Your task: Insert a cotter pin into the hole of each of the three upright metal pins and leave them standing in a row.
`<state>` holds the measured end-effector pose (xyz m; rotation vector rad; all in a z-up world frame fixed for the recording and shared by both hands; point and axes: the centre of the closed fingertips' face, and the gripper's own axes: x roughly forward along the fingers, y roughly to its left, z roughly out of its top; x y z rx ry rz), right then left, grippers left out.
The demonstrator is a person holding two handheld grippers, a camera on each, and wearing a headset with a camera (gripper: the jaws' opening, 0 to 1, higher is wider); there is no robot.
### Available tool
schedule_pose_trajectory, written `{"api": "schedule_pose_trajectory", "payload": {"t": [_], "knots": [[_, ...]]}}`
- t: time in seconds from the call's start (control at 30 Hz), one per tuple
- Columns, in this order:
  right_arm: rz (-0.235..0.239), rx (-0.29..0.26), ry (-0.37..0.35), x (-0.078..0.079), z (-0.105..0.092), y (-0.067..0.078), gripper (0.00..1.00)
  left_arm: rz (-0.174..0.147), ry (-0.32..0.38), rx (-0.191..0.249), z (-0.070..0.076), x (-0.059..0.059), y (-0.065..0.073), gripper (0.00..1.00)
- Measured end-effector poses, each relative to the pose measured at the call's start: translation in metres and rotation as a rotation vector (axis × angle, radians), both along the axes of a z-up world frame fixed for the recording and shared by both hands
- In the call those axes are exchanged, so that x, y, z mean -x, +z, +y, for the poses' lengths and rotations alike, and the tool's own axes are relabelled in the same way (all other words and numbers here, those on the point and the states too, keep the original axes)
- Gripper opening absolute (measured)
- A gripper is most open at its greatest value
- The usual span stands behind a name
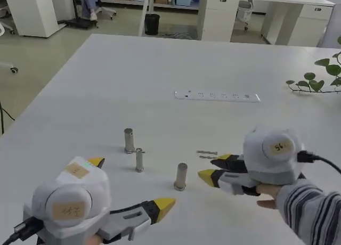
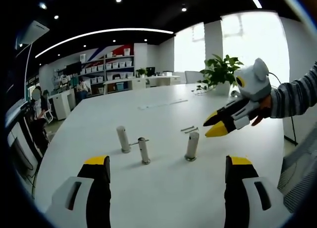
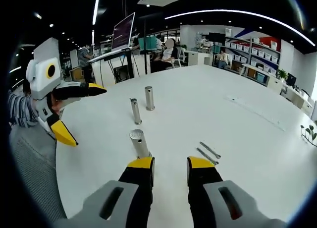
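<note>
Your left hand-held gripper (image 2: 167,161) gapes wide, empty; your right hand-held gripper (image 3: 171,162) is narrow, empty, just beside two thin loose metal cotter pins (image 3: 208,152) on the white tabletop (image 3: 198,104).

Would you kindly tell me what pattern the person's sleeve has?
The sleeve is grey with thin dark stripes, clearest in the head view.

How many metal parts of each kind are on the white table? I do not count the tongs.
Upright pins: 3
Cotter pins: 3 (2 loose, 1 through the middle pin)
Total: 6
</note>
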<state>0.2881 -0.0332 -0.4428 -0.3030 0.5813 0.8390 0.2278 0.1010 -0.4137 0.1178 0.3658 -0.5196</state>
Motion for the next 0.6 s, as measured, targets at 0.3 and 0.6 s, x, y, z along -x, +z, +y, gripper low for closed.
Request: {"api": "schedule_pose_trajectory", "payload": {"t": [0.3,0.6], "knots": [[0.074,0.112,0.085,-0.016,-0.012,-0.01,0.24,0.001,-0.017,-0.001,-0.005,0.001,0.0,0.96],[0.116,0.235,0.165,-0.032,-0.018,-0.022,0.21,0.019,-0.008,0.0,-0.003,0.0,-0.003,0.96]]}}
